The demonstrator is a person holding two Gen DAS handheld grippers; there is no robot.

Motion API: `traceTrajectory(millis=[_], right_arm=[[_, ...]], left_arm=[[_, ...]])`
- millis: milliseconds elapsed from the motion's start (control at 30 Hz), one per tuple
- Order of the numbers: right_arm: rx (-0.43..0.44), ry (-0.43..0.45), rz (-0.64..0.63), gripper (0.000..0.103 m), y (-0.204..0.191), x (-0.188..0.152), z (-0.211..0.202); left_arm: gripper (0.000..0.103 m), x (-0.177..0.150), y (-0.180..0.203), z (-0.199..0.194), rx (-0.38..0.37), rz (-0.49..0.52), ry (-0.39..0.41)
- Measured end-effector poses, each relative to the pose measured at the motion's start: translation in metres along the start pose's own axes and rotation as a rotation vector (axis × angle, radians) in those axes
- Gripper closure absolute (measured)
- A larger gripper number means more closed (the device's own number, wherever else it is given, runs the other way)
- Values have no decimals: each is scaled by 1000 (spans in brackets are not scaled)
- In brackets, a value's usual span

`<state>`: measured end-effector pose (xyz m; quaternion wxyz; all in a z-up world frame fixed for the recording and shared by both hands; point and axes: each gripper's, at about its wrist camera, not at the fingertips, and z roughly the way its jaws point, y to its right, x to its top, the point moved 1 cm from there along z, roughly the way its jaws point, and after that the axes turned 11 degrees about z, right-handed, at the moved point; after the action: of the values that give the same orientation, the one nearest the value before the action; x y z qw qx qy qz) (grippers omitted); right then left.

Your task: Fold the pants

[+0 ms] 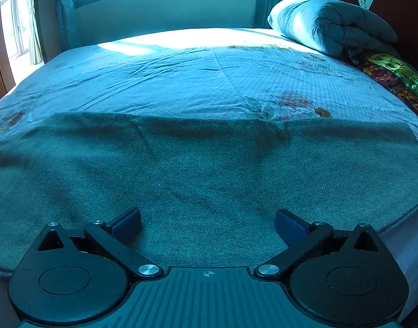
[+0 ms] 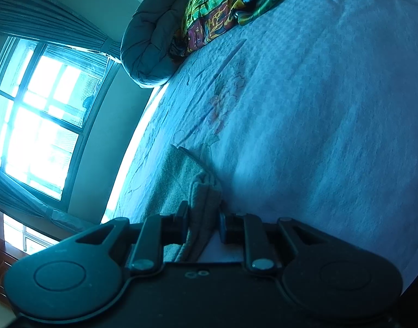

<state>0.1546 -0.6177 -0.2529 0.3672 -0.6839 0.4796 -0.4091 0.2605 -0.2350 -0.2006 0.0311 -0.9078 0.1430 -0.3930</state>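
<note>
The grey-green pants (image 1: 181,164) lie spread flat across the near part of the bed, their far edge a straight line over the flowered sheet (image 1: 181,68). My left gripper (image 1: 207,216) hovers low over the pants near their front edge, its jaws wide apart with nothing between them. In the right wrist view the scene is rolled sideways. There my right gripper (image 2: 203,218) is shut on a bunched fold of the pants (image 2: 181,180), with layers of cloth pinched between the blue pads (image 2: 184,218).
A rolled grey quilt (image 1: 326,24) and a colourful patterned cloth (image 1: 392,79) lie at the head of the bed on the right. The bed's edge (image 1: 400,218) drops off at the near right. A bright window (image 2: 37,125) and curtains stand beyond the bed.
</note>
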Motion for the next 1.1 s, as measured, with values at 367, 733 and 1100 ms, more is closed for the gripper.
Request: traceTrajectory(millis=[367,733,1100], right_arm=[[7,-10,-6,84,-1,-4,-12],[10,-1,-4,80,-7,-6,-10],[-43,62,-111,94,-24,-13,-7]], left_arm=[[0,-20,9,-31,-4,-15,42],[0,-24,27,-25,-21,34,33],[0,-23,25,-23,-29,51,33]])
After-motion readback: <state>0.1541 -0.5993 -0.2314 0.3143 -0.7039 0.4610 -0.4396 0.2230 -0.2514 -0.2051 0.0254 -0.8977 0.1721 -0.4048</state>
